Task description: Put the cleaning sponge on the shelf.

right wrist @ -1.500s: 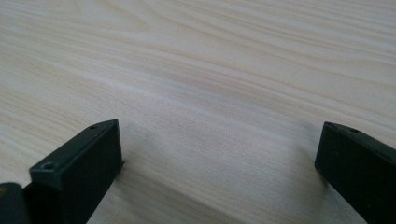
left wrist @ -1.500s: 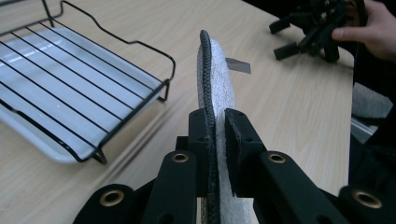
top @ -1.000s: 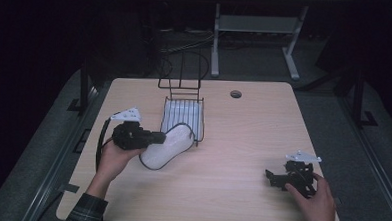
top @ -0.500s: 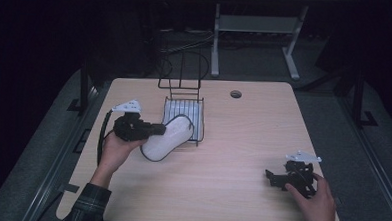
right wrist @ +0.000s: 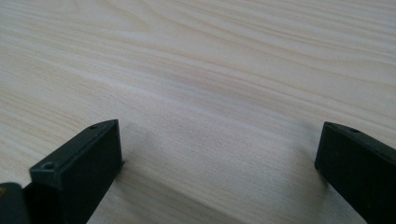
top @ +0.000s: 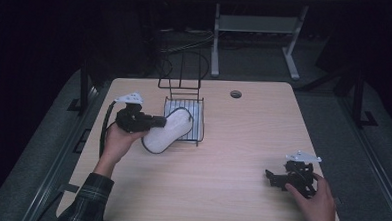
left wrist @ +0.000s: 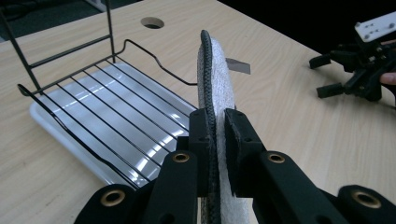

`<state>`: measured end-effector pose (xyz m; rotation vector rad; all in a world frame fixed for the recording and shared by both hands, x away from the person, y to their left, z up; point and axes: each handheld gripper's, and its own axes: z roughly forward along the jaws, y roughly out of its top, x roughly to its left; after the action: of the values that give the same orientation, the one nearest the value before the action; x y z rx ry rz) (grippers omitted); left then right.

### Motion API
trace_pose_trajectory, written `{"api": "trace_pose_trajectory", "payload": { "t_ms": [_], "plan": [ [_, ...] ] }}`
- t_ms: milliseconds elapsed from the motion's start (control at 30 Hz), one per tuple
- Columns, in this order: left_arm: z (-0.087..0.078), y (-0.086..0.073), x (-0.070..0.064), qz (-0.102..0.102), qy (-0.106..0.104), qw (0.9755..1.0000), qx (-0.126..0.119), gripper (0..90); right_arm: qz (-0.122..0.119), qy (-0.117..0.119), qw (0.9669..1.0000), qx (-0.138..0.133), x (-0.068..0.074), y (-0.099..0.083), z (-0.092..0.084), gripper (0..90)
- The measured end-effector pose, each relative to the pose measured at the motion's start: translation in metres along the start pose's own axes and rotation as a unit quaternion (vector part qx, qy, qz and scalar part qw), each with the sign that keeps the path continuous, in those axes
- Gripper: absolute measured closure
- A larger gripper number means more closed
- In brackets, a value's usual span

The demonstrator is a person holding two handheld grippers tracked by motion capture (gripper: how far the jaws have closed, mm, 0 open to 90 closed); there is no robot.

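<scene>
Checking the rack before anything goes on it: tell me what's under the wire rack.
A white tray lies under the wire rack, glossy between the wires. The held white pad covers its near right corner.

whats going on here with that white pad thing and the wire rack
A person's left gripper is clamped on the dark-trimmed edge of a white oval pad, holding it on edge just beside the wire rack and its white tray. The right gripper rests open on the wooden table, holding nothing.
</scene>
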<state>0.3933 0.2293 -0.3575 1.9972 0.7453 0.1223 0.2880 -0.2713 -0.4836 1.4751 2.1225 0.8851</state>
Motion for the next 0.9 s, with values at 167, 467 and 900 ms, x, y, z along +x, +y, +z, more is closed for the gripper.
{"api": "trace_pose_trajectory", "payload": {
  "t_ms": [167,467,900],
  "plan": [
    [0.003,0.004,0.011,-0.009,0.002,0.9999,-0.005,81.6,0.0,0.0,1.0,0.0,0.0,0.0,0.0,0.2],
    [0.014,0.016,0.025,-0.015,0.006,0.9999,-0.005,81.7,0.0,0.0,1.0,0.0,0.0,0.0,0.0,0.2],
    [0.033,0.024,0.044,-0.03,0.006,0.9995,-0.006,81.7,0.0,0.0,1.0,0.0,0.0,0.0,0.0,0.2]
  ]
}}
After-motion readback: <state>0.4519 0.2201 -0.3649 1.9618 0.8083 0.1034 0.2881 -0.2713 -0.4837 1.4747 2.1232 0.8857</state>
